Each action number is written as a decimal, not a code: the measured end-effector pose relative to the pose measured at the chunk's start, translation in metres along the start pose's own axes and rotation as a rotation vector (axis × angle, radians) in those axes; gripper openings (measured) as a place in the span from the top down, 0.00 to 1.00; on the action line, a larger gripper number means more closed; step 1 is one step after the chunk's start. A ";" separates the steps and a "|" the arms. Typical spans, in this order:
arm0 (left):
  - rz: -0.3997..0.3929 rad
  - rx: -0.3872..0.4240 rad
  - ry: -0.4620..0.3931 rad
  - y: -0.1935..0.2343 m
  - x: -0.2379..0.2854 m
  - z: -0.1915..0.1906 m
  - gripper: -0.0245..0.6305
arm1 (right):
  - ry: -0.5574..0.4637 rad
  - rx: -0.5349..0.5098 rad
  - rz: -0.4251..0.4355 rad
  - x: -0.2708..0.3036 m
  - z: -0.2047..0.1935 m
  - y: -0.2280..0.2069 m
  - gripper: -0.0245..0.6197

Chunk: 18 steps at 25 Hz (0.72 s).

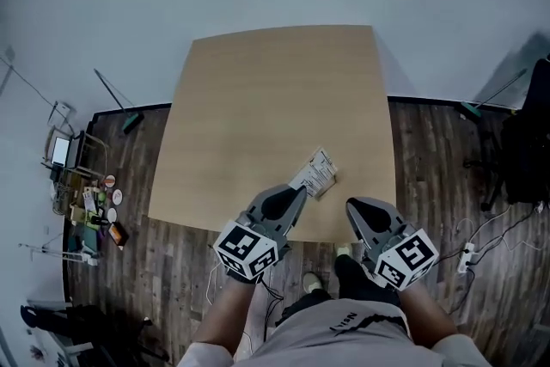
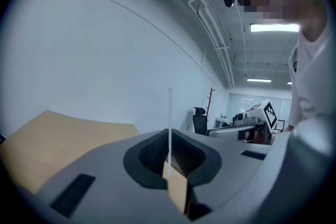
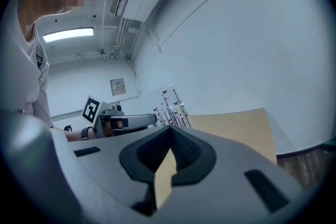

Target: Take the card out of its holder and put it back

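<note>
Far left on the dark plank floor [image 1: 172, 271]: a pile of small clutter [image 1: 86, 202], with a green-headed broom [image 1: 116, 99] lying behind it.

The tan square table [image 1: 258, 99] sits mid-room, and its top is bare apart from the work at the near edge.

The left gripper [image 1: 295, 192] is over the near edge of the table, pointing away from the person and a bit right. Its jaws are closed down on the printed card [image 1: 316, 173], pinching its near end. In the left gripper view the card is dead edge-on, a thin pale line running up from between the ribbed pads [image 2: 155, 153]. From the right gripper view its face is a white sheet with thin dark stem-like marks, sticking out past the left jaws over the table. I can't tell whether its far end touches the table top, or whether it sits in anything.

The right gripper [image 1: 356, 209] is just beside the left, at the same table edge and clear of the card. Its jaws are pressed together with nothing between them; only tan table shows through the notch below the pads.

The person stands at the near edge in grey shorts [image 1: 335, 327], with forearms running down to both grippers.

Far right: a white power strip [image 1: 468, 253] with cables on the floor, and a black chair [image 1: 526, 142] by the wall.
</note>
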<state>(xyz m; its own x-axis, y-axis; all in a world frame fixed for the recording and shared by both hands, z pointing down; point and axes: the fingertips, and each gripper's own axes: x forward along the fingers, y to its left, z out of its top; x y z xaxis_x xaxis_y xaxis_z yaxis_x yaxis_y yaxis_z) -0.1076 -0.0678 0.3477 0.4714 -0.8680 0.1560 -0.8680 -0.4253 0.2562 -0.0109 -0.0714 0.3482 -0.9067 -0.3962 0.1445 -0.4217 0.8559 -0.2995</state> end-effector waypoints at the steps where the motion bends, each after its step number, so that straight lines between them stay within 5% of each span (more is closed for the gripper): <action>1: 0.001 0.009 -0.006 -0.004 -0.003 0.006 0.93 | -0.009 -0.004 0.000 -0.001 0.005 0.000 0.94; 18: 0.011 0.004 -0.046 -0.045 -0.043 0.034 0.93 | -0.070 -0.073 0.034 -0.019 0.035 0.045 0.94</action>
<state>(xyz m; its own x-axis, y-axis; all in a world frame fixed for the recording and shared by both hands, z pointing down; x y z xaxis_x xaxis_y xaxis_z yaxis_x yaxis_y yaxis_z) -0.0947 -0.0198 0.2969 0.4542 -0.8835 0.1146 -0.8737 -0.4166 0.2512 -0.0131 -0.0374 0.2989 -0.9197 -0.3867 0.0683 -0.3915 0.8900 -0.2336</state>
